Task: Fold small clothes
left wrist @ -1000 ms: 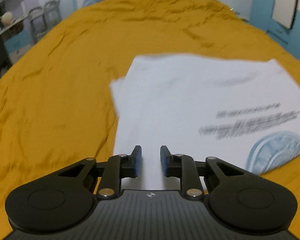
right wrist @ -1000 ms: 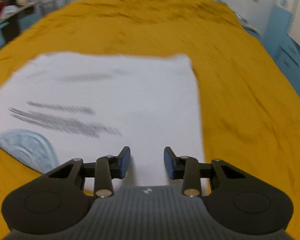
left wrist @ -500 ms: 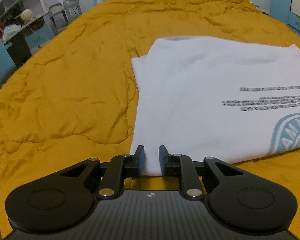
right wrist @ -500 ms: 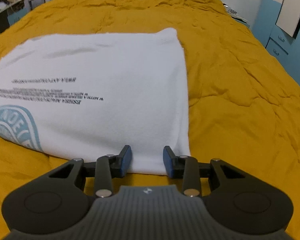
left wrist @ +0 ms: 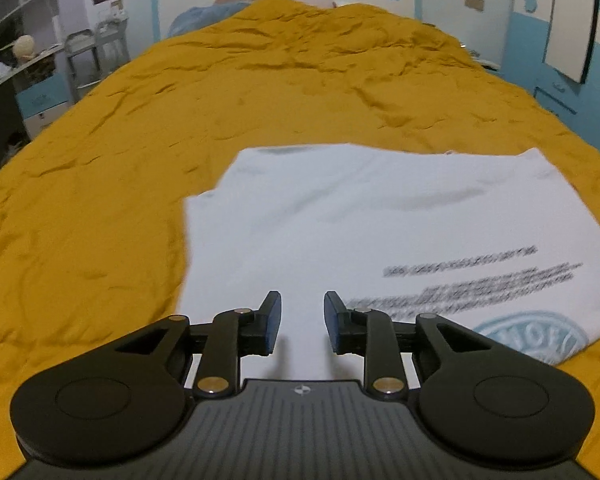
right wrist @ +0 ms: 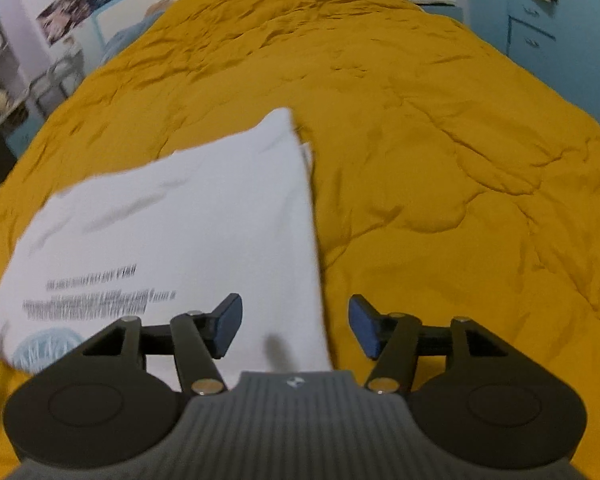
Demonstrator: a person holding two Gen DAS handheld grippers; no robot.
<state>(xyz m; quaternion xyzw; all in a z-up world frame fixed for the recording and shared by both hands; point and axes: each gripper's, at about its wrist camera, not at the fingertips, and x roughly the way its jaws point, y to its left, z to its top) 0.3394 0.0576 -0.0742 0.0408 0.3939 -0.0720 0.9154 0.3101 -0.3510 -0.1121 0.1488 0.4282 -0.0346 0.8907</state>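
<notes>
**A:** T-shirt (left wrist: 380,232) first: where is it? White, lying flat on the mustard bedspread (left wrist: 100,200), already folded into a rectangle, print side up.

**B:** And a second ago both grippers were closed much further over its near hem. Now the left gripper (left wrist: 302,322) has its jaws opening, a modest gap, with cloth visible beneath the gap but the pads not pressing it. The right gripper (right wrist: 296,326) has its jaws opening too, much wider, and nothing is pinched between them.

**A:** So the hem has been let go. I'd judge this fold laid down and finished, with the hands backing off; the shirt looks further away than half a second ago.

**B:** Agreed, though whether another fold follows I cannot say.

**A:** What does each view give that the other lacks?

**B:** The left wrist view shows the shirt's left side, with a lower layer sticking out at about 9 o'clock of the rectangle, so the edges are not quite flush. It also shows the round blue emblem (left wrist: 536,340) at 4 o'clock.

**A:** The right wrist view shows the right edge running toward 12 o'clock, a thin layer peeking out at the far corner, and bare bedspread under the right-hand pad. Both are motion-blurred, so the printed lines (right wrist: 100,292) are unreadable.
</notes>
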